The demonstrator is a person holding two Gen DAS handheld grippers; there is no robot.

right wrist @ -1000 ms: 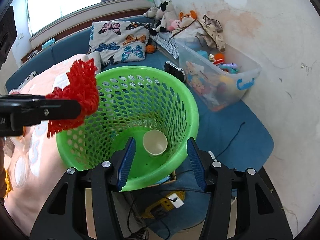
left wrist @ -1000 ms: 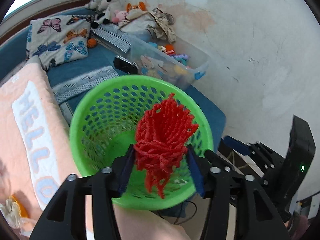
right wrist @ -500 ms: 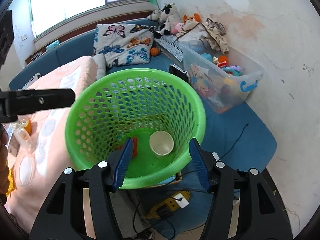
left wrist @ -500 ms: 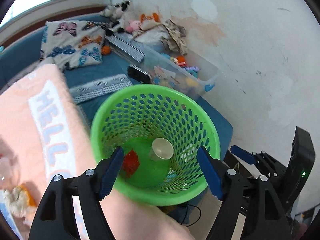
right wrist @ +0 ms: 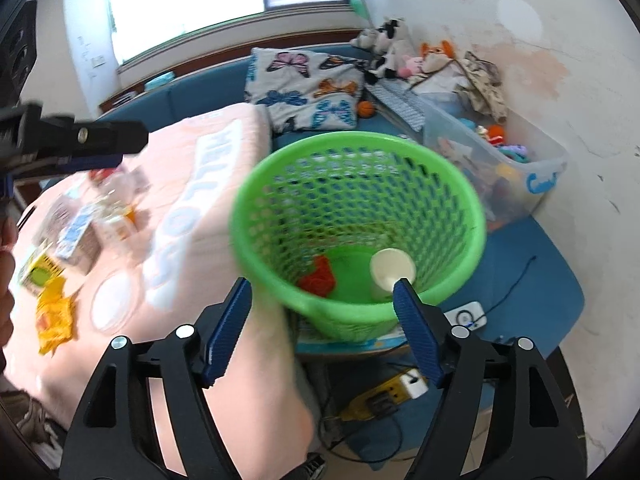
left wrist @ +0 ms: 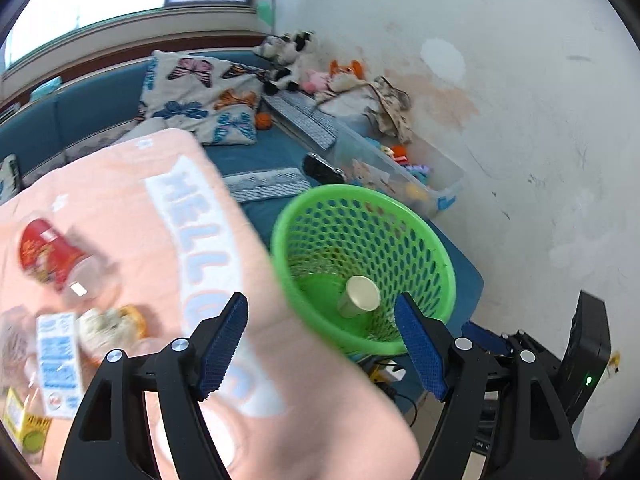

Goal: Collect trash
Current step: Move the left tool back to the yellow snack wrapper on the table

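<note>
Left gripper (left wrist: 320,344): jaws spread wide, nothing between the pads. Right gripper (right wrist: 322,330): jaws have just been opening, now spread, empty.

Green basket (right wrist: 472,216) stands beside the peach blanket (left wrist: 132,216). Inside it, on the bottom: red mesh net (right wrist: 318,278) and a paper cup (right wrist: 392,268), near each other.

On the blanket, blurred: red-labelled bottle (left wrist: 48,256), a carton (left wrist: 58,364), yellow wrapper (right wrist: 54,316), possibly more scraps.
</note>
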